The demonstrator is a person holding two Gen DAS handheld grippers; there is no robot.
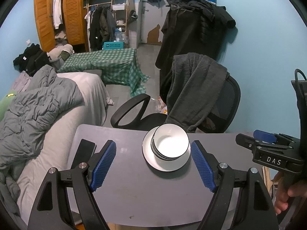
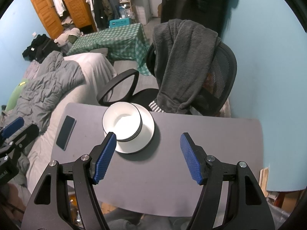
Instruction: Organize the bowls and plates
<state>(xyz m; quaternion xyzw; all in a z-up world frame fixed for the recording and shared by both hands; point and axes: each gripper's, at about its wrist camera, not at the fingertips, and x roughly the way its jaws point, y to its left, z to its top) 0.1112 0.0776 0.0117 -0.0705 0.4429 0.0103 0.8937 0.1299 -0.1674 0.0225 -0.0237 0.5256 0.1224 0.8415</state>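
Left gripper (image 1: 153, 164) fingers wide, holding nothing, above bench (image 1: 134, 191). Right gripper (image 2: 148, 158) fingers wide, holding nothing. Stacked bowls (image 1: 169, 143) sit nested on white plate (image 1: 165, 165) near far bench edge, between left fingers in left wrist view. Phone (image 2: 66, 132) flat at bench left side, apart from plate. Beyond bench: office chair (image 2: 220, 80) draped with grey garment (image 2: 182, 61); bed (image 1: 48, 105) to left; green checked cloth (image 1: 115, 65) farther back.

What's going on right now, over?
Left gripper and right gripper open, empty. Bowls stacked on plate, on table. Phone off left, clear.
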